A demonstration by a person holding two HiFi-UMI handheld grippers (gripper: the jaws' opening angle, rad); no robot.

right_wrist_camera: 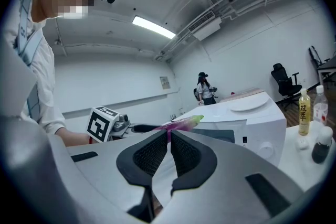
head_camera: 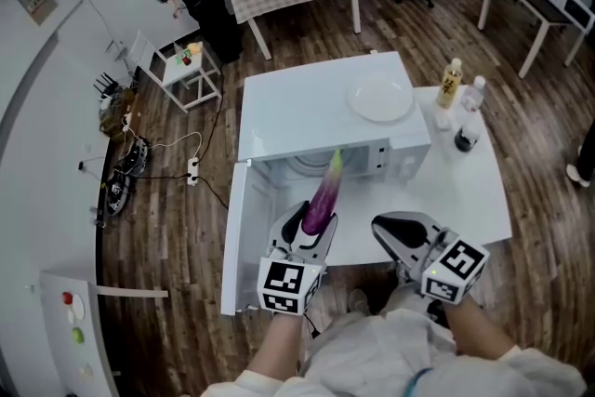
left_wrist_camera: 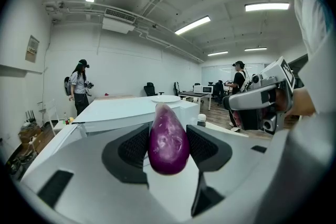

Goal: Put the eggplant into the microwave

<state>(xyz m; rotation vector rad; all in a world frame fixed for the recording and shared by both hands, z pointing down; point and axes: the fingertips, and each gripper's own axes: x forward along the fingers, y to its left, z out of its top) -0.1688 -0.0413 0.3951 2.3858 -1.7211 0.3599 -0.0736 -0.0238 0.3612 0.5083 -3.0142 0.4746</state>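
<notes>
While my left gripper [head_camera: 309, 232] pinches the eggplant [head_camera: 323, 195] by its fat purple end, the pale green stem tip points ahead at the open cavity of the white microwave [head_camera: 316, 112]. Its door [head_camera: 237, 232] is swung out to the left. The eggplant hangs in the air with its tip about at the mouth of the cavity; I cannot tell whether it has crossed the threshold.

My right gripper [right_wrist_camera: 169, 152] has its jaws pressed together on nothing and sits off to the right of the eggplant, apart from it.

I judge the eggplant to be light and fairly firm, with a glossy skin that could slip under the pads. The grip sits on the thickest part, where most of the weight should be, which seems the right place. The long tapering body sticks out forward unsupported, so it may swivel or droop if I jolt it.

A white plate [head_camera: 379, 99] rests on the microwave's top.
</notes>
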